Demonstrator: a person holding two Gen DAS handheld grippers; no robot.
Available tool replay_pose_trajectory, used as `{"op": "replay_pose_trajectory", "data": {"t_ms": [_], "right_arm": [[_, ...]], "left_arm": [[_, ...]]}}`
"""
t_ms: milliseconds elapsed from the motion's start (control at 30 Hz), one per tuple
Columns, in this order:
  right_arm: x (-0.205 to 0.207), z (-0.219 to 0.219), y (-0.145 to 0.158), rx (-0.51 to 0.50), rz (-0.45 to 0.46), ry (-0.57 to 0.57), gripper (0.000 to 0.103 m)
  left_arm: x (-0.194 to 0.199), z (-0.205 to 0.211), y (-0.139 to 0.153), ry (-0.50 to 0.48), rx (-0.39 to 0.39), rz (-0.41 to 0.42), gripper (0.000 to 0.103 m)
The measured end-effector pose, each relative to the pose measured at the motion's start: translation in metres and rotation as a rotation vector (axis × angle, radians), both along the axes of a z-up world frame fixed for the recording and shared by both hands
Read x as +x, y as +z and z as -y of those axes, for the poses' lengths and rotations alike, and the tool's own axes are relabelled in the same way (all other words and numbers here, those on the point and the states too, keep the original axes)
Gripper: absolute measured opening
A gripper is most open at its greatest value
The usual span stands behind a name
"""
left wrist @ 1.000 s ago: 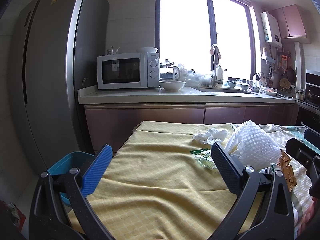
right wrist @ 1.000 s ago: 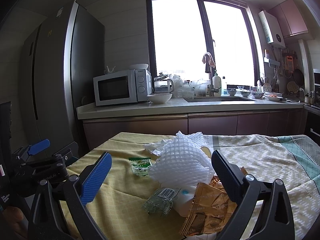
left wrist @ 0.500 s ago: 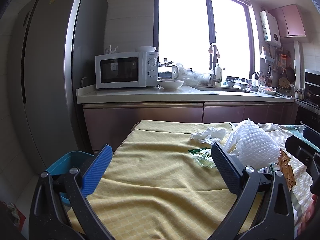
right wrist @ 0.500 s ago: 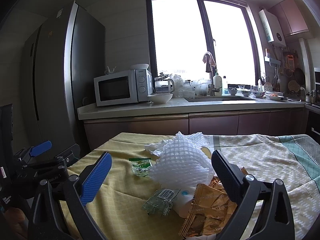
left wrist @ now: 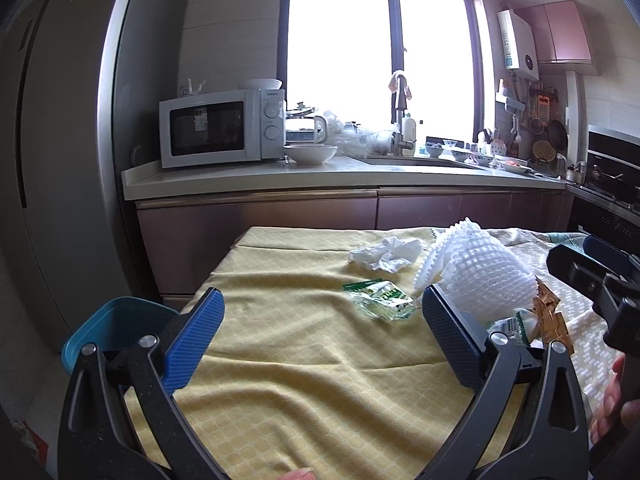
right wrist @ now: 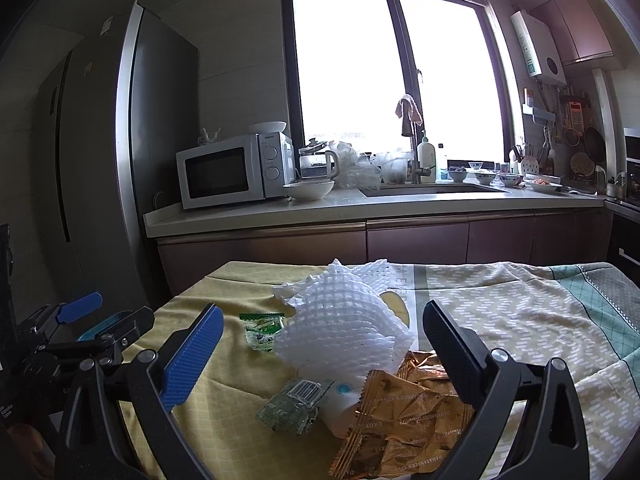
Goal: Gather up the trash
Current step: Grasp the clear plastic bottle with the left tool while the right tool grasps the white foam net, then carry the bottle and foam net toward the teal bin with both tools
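Trash lies on a yellow tablecloth (left wrist: 280, 360): a white foam fruit net (right wrist: 340, 328) (left wrist: 476, 268), a green clear wrapper (left wrist: 380, 298) (right wrist: 262, 326), a crumpled white tissue (left wrist: 384, 254), a gold snack wrapper (right wrist: 400, 416) and a small barcoded packet (right wrist: 292, 400). My left gripper (left wrist: 322, 334) hovers open over the bare cloth, left of the pile, holding nothing. My right gripper (right wrist: 320, 348) is open too, its fingers flanking the foam net and gold wrapper from the near side without touching. A blue bin (left wrist: 108, 328) sits below the table's left edge.
Behind the table runs a kitchen counter (left wrist: 320, 178) with a microwave (left wrist: 220, 132), a bowl (left wrist: 310, 154), a kettle and a sink. A tall grey fridge (left wrist: 60, 160) stands at the left. The tablecloth turns white and teal patterned (right wrist: 540, 320) on the right.
Both grippers have crept slightly forward toward the trash pile. Both stay open and nothing on the table has moved.
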State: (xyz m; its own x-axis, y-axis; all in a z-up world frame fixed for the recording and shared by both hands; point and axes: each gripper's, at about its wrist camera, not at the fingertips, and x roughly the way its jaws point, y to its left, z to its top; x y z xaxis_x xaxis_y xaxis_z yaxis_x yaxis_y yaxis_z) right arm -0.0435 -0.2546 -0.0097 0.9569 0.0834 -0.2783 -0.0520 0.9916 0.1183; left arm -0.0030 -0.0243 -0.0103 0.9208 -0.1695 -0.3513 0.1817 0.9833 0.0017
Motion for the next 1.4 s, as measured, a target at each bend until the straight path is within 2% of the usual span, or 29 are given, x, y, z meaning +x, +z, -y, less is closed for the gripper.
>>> {"op": "replay_pose_trajectory", "data": {"t_ms": [133,200,300,467,567,633,667,733,767,800,833,900,933,1000,1167,1400], "right_arm": [[0.017,0.021,-0.006,0.043,-0.066,-0.008,0.096],[0.027,0.031,-0.010,0.067,-0.107,-0.002,0.091],[0.042,0.040,-0.017,0.108,-0.163,0.037,0.082],[0.064,0.044,-0.027,0.132,-0.231,0.104,0.080],[0.075,0.047,-0.033,0.152,-0.272,0.122,0.080],[0.080,0.050,-0.036,0.173,-0.291,0.137,0.080],[0.081,0.052,-0.037,0.183,-0.295,0.146,0.079],[0.082,0.053,-0.039,0.198,-0.305,0.173,0.069],[0.082,0.053,-0.040,0.201,-0.312,0.182,0.065],[0.083,0.053,-0.042,0.198,-0.319,0.186,0.061],[0.083,0.053,-0.042,0.196,-0.324,0.191,0.058],[0.082,0.052,-0.044,0.199,-0.331,0.208,0.042],[0.082,0.052,-0.044,0.202,-0.332,0.214,0.039],[0.079,0.052,-0.044,0.205,-0.326,0.222,0.033],[0.069,0.051,-0.034,0.212,-0.294,0.237,0.029],[0.051,0.051,-0.010,0.224,-0.229,0.257,0.028]], "left_arm": [[0.007,0.015,-0.007,-0.113,-0.006,-0.064,0.097],[0.010,0.025,-0.011,-0.169,-0.006,-0.086,0.097],[0.017,0.040,-0.017,-0.281,-0.017,-0.132,0.097],[0.032,0.066,-0.033,-0.416,-0.028,-0.211,0.097],[0.037,0.081,-0.040,-0.474,-0.027,-0.255,0.093],[0.043,0.090,-0.046,-0.502,-0.024,-0.287,0.086],[0.047,0.095,-0.049,-0.505,-0.014,-0.304,0.083],[0.055,0.102,-0.055,-0.519,-0.005,-0.337,0.066],[0.058,0.105,-0.057,-0.531,-0.010,-0.354,0.063],[0.062,0.107,-0.059,-0.540,-0.015,-0.368,0.054],[0.062,0.105,-0.060,-0.549,-0.025,-0.380,0.038],[0.063,0.103,-0.061,-0.555,-0.032,-0.384,0.035],[0.064,0.102,-0.061,-0.555,-0.034,-0.383,0.030],[0.063,0.097,-0.060,-0.550,-0.045,-0.381,0.028],[0.058,0.074,-0.050,-0.529,-0.084,-0.365,0.024],[0.052,0.024,-0.028,-0.479,-0.142,-0.316,0.024]]}}
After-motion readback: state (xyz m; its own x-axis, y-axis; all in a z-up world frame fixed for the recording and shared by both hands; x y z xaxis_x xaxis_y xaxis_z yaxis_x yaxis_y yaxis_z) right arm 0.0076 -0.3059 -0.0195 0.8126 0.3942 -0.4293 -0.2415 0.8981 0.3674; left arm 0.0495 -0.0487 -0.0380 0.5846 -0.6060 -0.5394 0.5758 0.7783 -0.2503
